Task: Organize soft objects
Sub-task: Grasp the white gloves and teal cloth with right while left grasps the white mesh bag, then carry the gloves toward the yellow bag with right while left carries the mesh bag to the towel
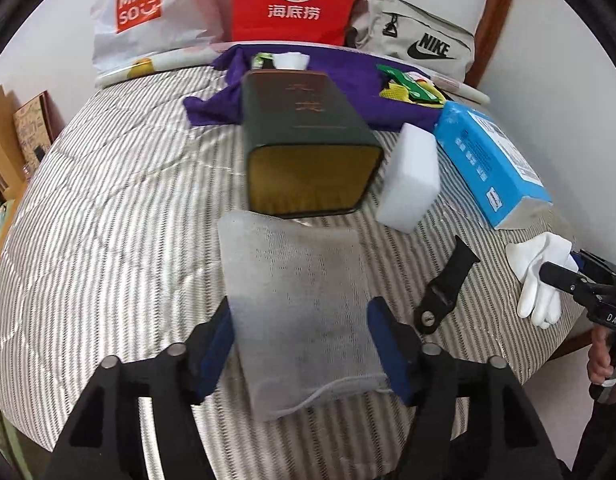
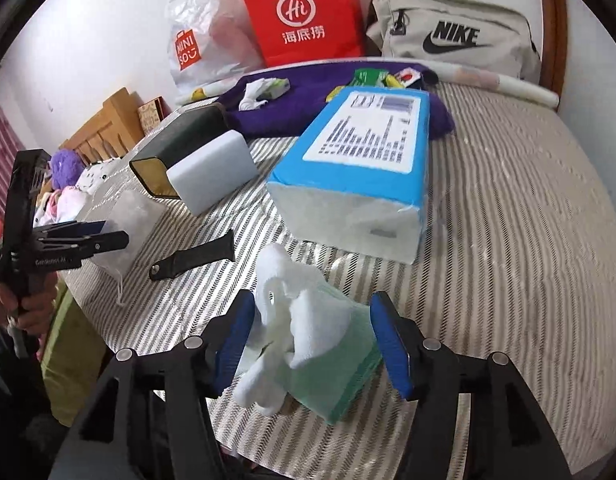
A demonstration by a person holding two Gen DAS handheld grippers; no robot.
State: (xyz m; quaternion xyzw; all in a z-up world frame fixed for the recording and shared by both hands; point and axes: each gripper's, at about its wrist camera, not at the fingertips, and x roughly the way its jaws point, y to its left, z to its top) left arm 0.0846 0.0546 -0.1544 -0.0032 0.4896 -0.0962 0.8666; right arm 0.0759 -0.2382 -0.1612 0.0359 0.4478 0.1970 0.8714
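My left gripper (image 1: pixel 301 334) is shut on a white mesh pouch (image 1: pixel 299 304), held just in front of the open mouth of a dark green tin box (image 1: pixel 308 148) lying on its side. A white sponge block (image 1: pixel 412 176) lies right of the tin. My right gripper (image 2: pixel 312 338) holds a green tissue pack (image 2: pixel 340 368) with a white glove (image 2: pixel 283 312) draped over it; its blue pads (image 2: pixel 390 344) press both sides. The left gripper also shows in the right wrist view (image 2: pixel 87 240), the right gripper in the left wrist view (image 1: pixel 576 276).
A blue tissue package (image 2: pixel 360 168), a black strap (image 1: pixel 448 288), a purple cloth (image 2: pixel 332 100) with small packets, a red bag (image 1: pixel 293 0), a Miniso bag (image 1: pixel 143 12) and a Nike pouch (image 2: pixel 456 36) lie on the striped bed (image 1: pixel 107 240). A wooden chair (image 2: pixel 107 120) stands left.
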